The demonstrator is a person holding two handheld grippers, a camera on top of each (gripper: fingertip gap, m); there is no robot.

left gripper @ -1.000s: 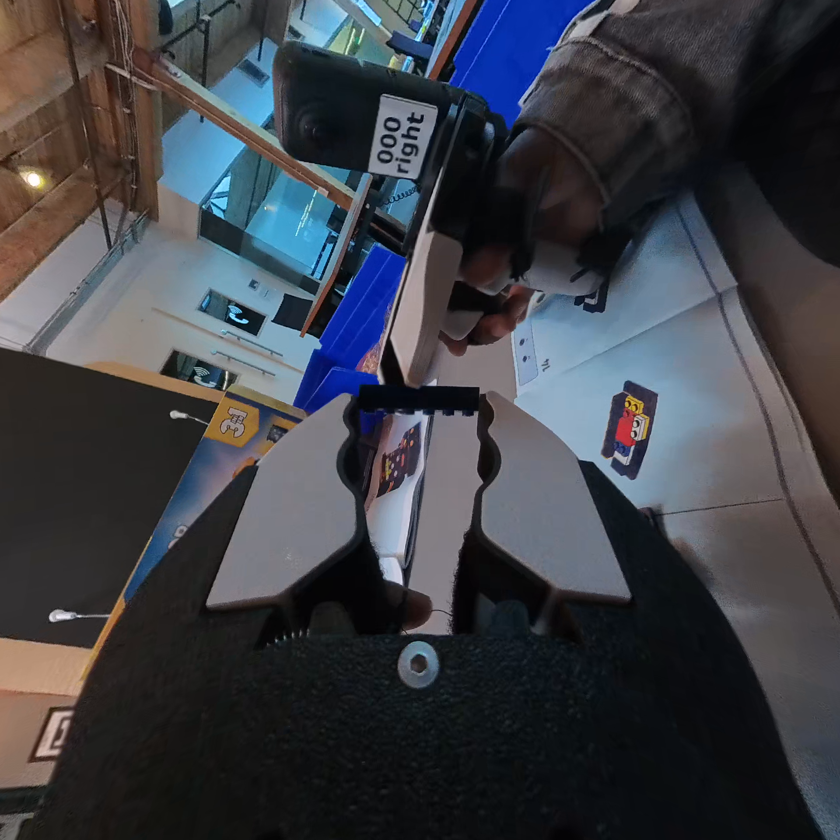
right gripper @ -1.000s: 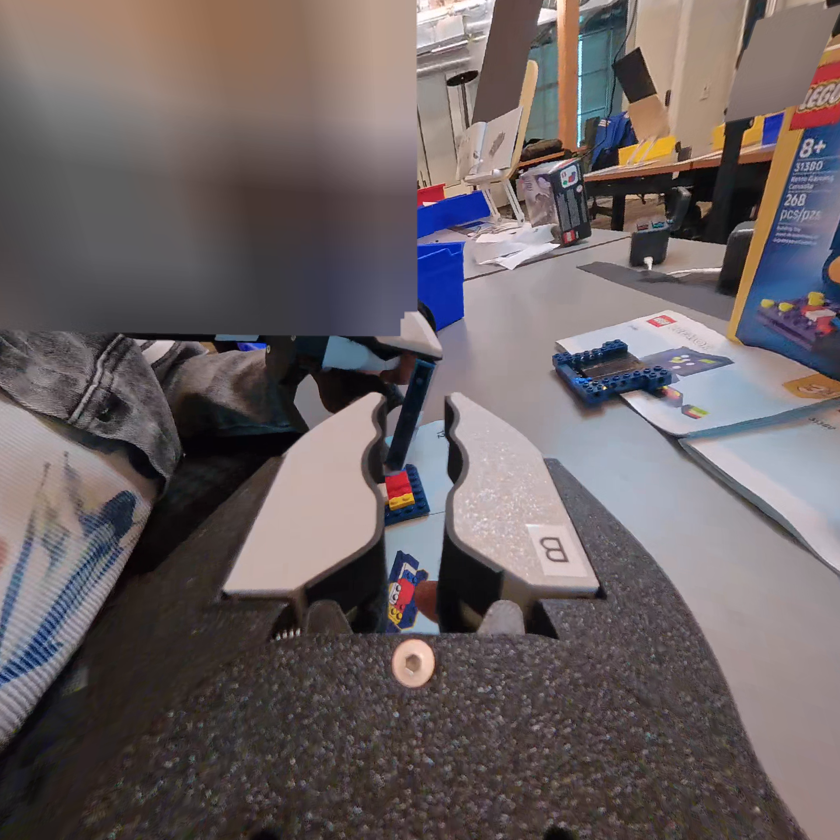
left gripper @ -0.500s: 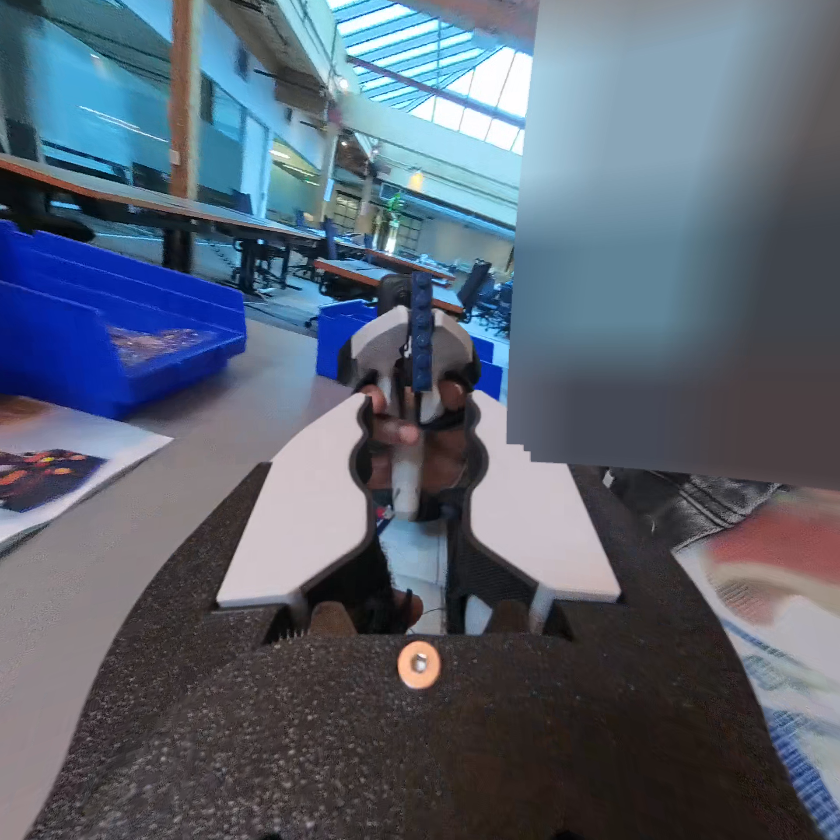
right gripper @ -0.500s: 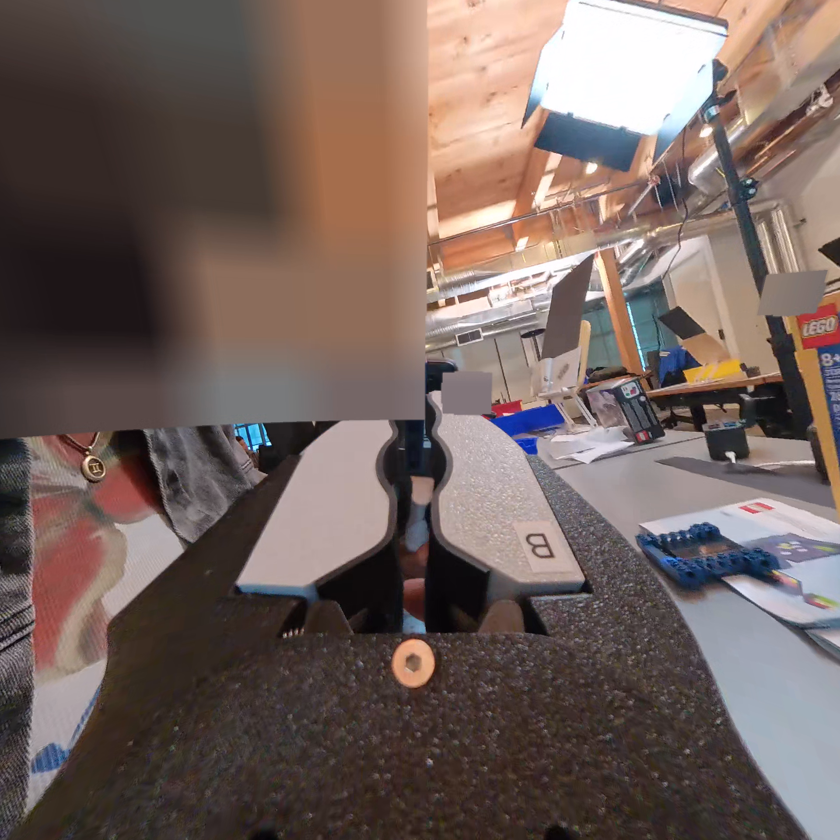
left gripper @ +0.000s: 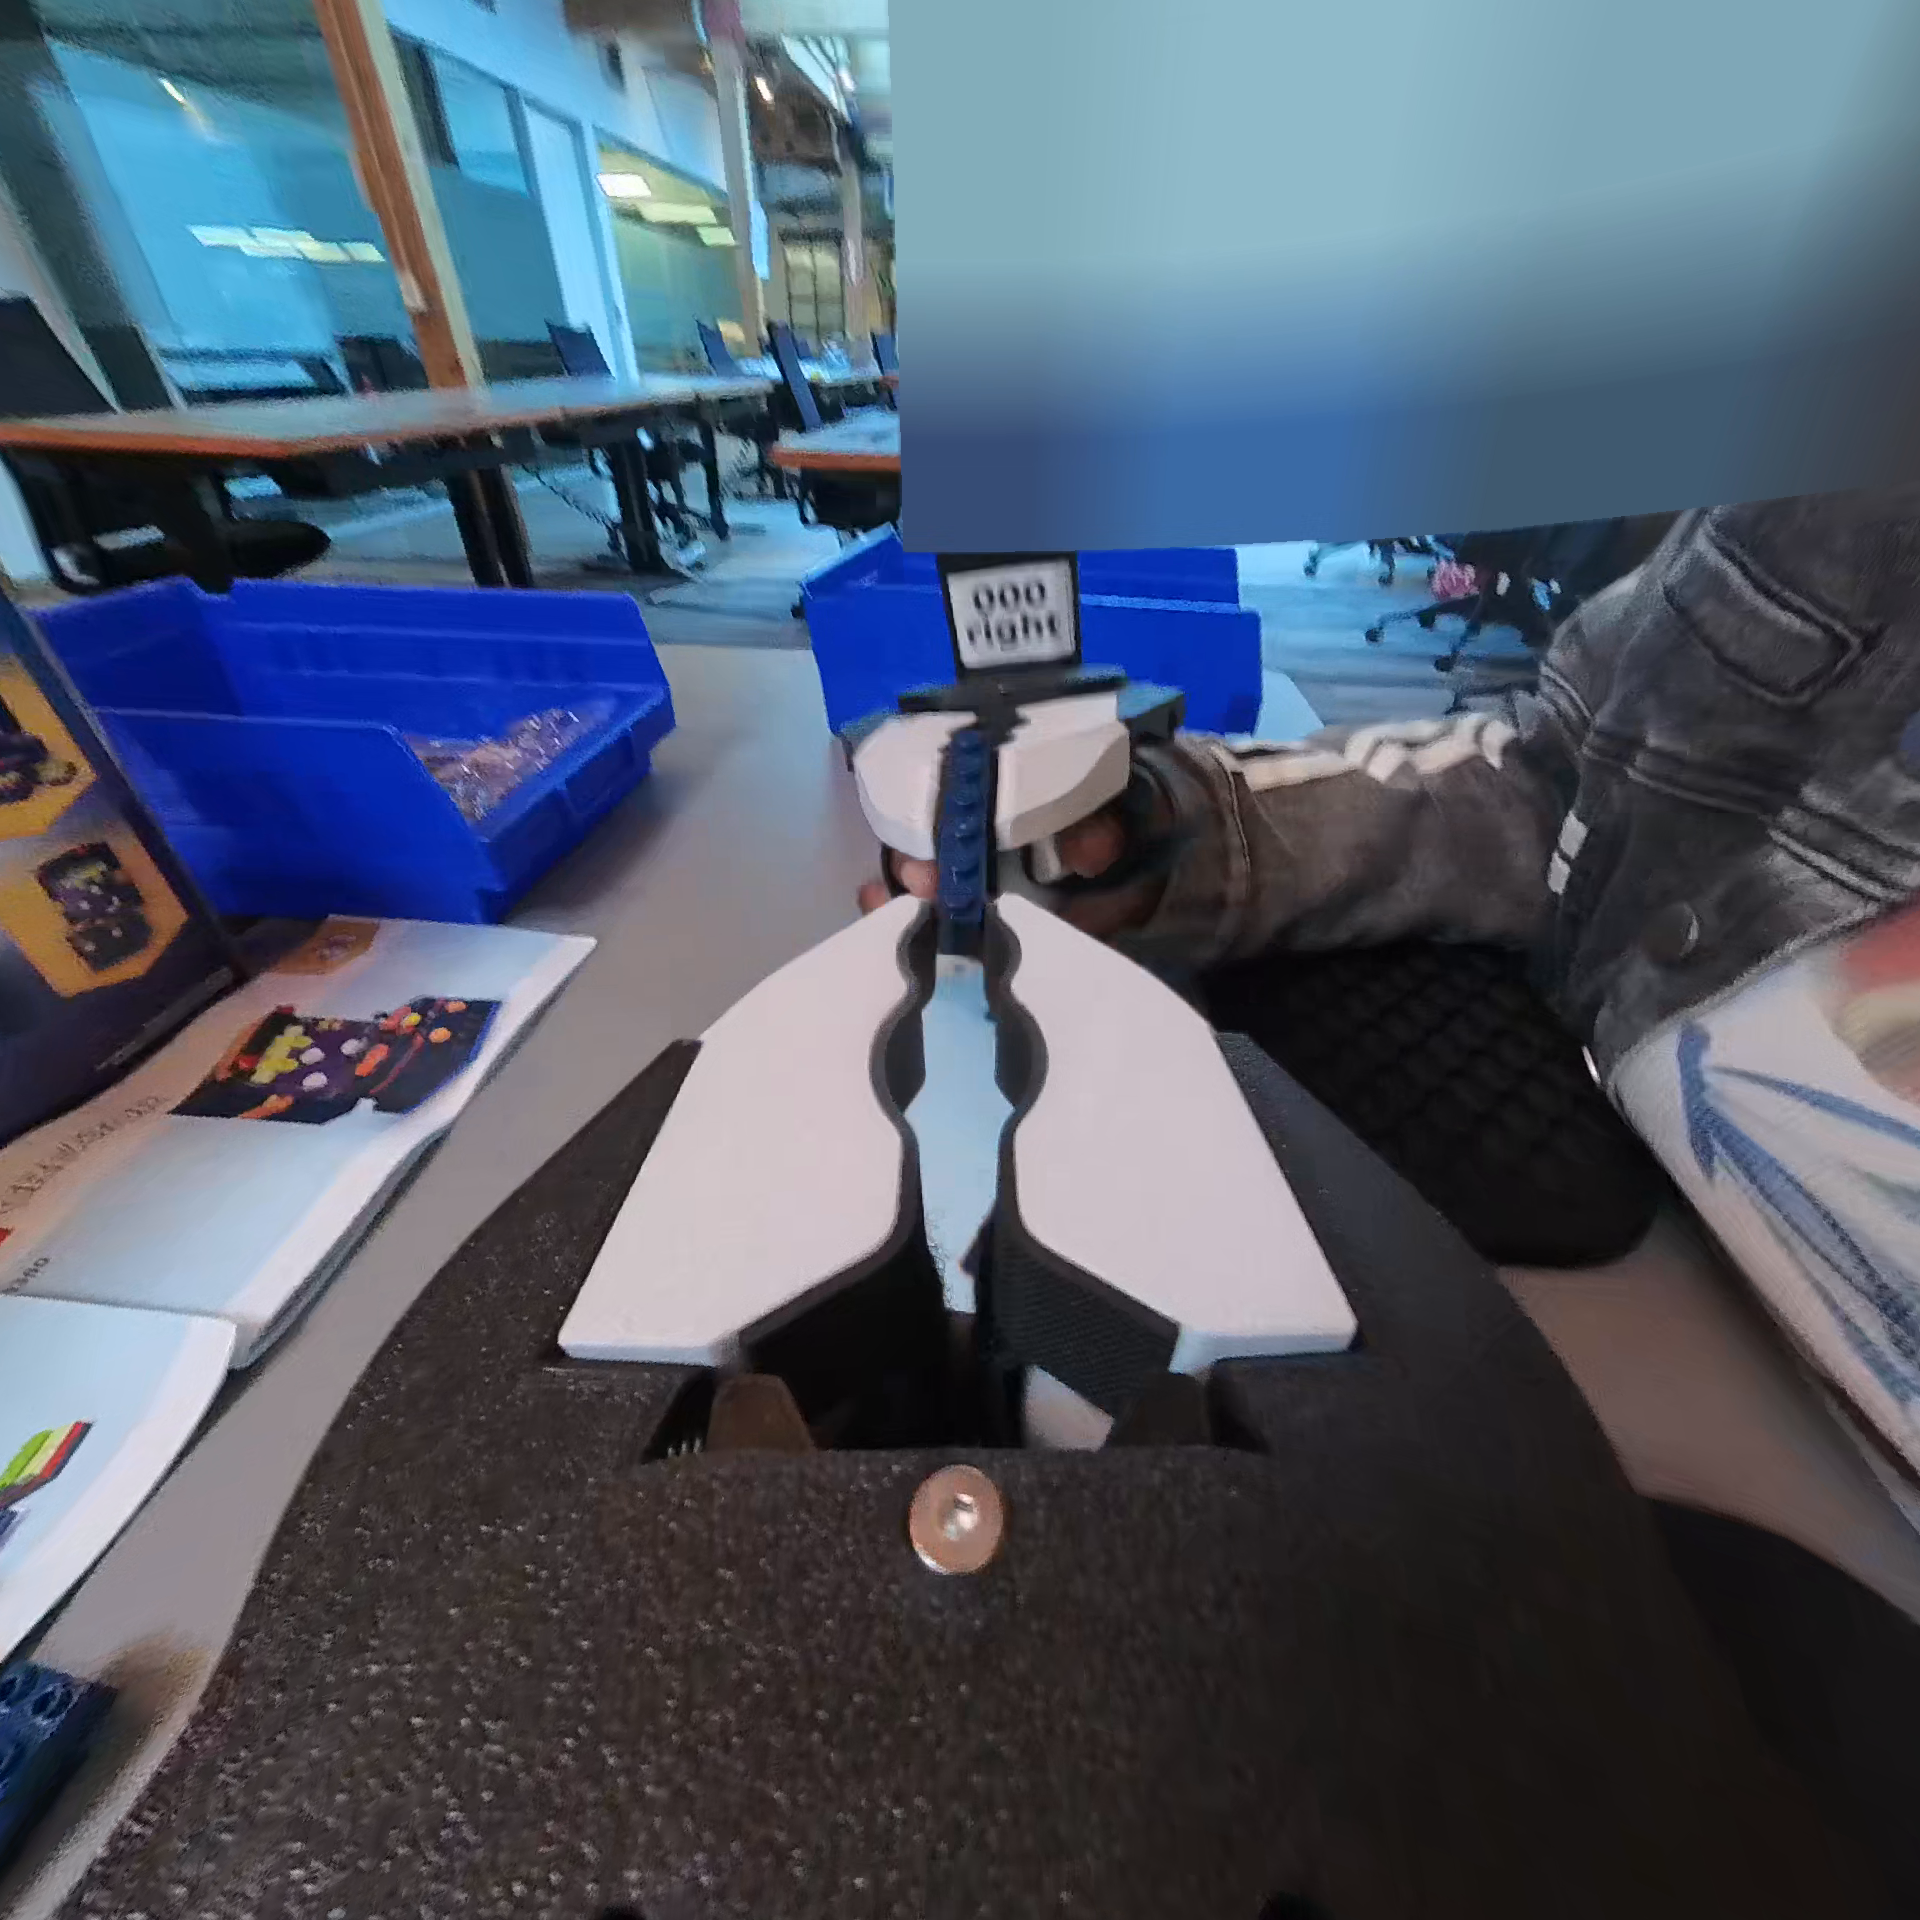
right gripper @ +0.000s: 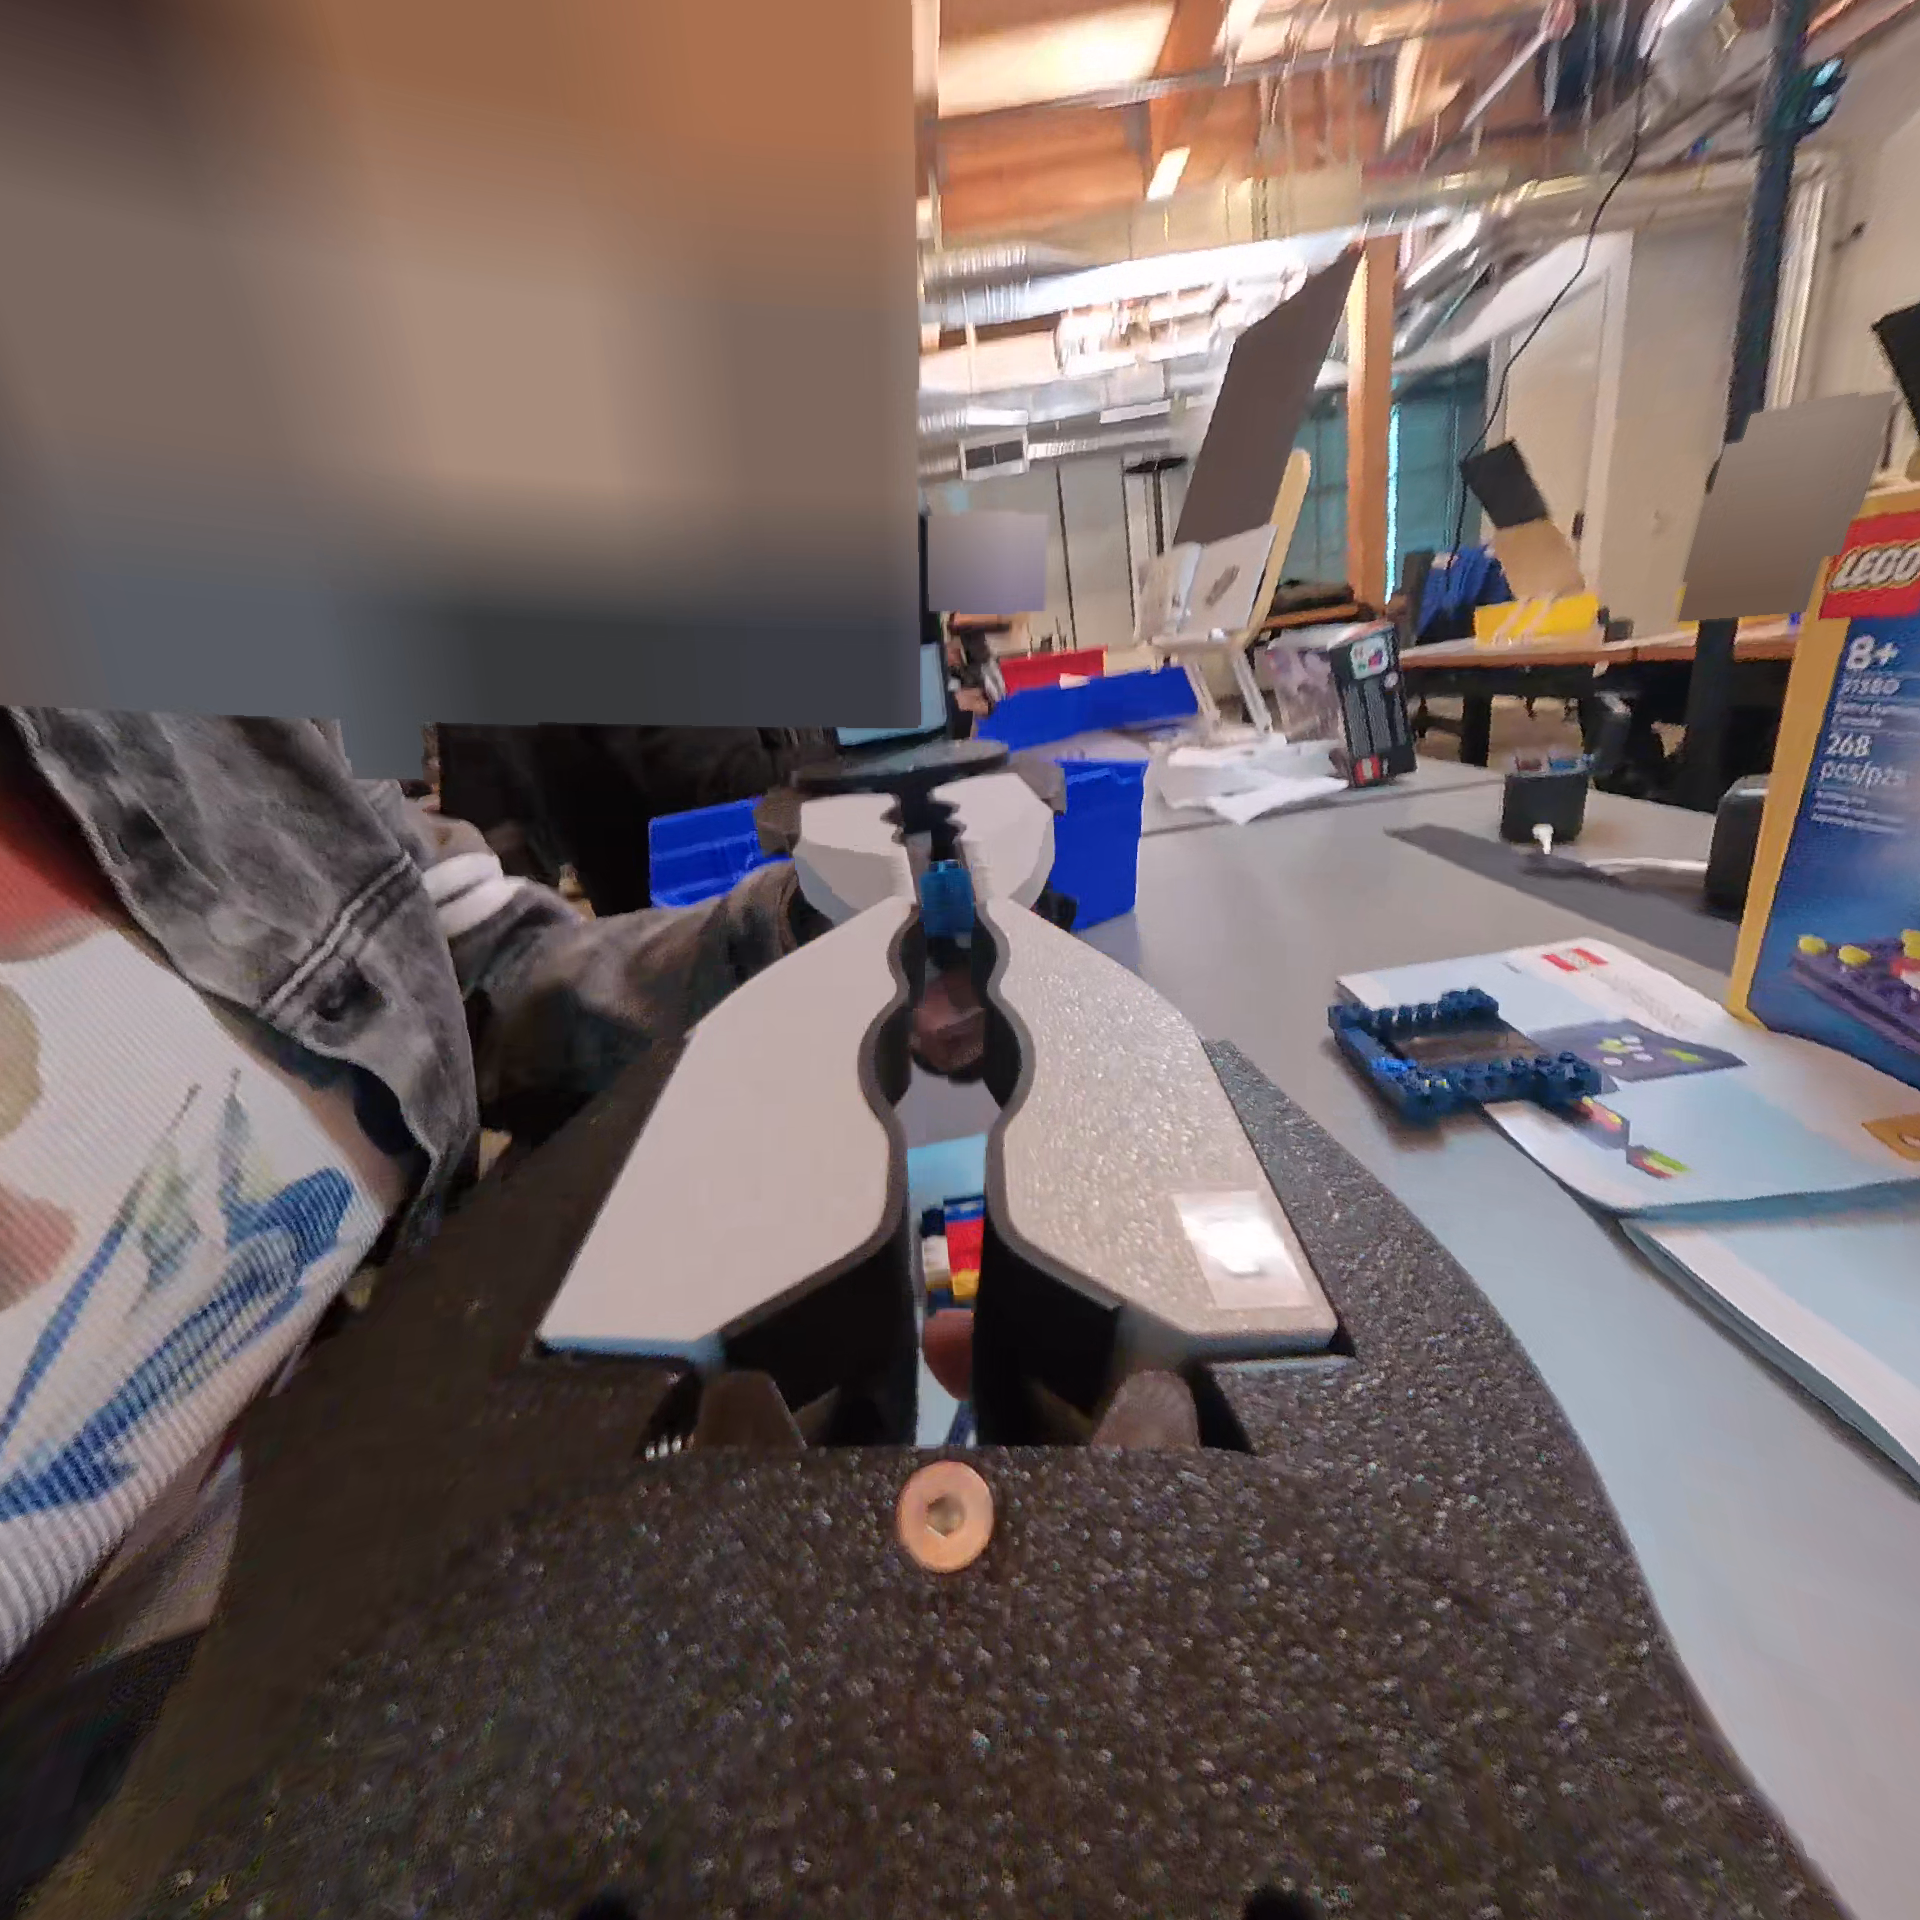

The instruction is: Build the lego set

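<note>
A long, thin dark blue studded plate [left gripper: 961, 831] hangs in the air between my two grippers, which face each other. In the left wrist view my left gripper [left gripper: 961, 930] is shut on the plate's near end. The right gripper [left gripper: 987, 790], held by a hand in a grey denim sleeve, clamps its far end. In the right wrist view my right gripper [right gripper: 943, 914] is shut on the blue plate [right gripper: 942, 896], with the left gripper [right gripper: 925, 847] just behind it. A small red, yellow and blue build [right gripper: 961, 1242] lies on paper below.
Blue bins [left gripper: 343, 727] stand on the grey table [left gripper: 717, 831]. An open instruction booklet [left gripper: 291, 1122] and a toy box [right gripper: 1849, 821] lie to the side. A dark blue frame assembly [right gripper: 1455, 1060] rests on another booklet. A black mat [left gripper: 1434, 1101] lies near the person. The tips of both grippers are at nearly the same place.
My left gripper has closed from wide open onto the blue plate's free end. The right gripper closed on the plate earlier and still holds it. Both views have swung level.
</note>
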